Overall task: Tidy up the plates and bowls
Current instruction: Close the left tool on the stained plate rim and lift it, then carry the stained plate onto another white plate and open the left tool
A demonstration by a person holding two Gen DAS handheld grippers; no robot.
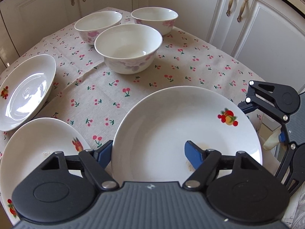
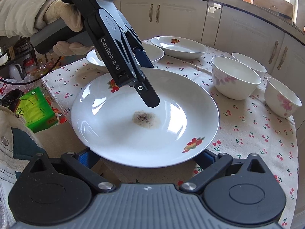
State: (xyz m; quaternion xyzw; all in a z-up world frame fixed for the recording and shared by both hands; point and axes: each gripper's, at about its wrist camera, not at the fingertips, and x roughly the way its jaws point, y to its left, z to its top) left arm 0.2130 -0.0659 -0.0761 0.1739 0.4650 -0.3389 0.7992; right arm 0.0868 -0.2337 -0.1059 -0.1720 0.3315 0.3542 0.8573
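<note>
Right now the big plate (image 2: 144, 118) sits at the near edge of the tabletop (image 1: 171, 64), on the cherry-print cloth, with a brownish smear in its well. The left tongs (image 1: 148, 155) straddle its rim: one blue finger (image 1: 103, 152) lies outside the rim, the other over the plate's inside, the jaws partly open with a gap to the rim on each side, so no grip shows. From the right wrist view the left tongs point steeply down into the plate, held by a gloved hand (image 2: 63, 17). The right tongs (image 2: 146, 158) reach under the plate's near edge, fingers spread wide on either side; whether they press on it I cannot tell. Two more plates (image 1: 28, 89) and three bowls (image 1: 128, 47) stand further back.
</note>
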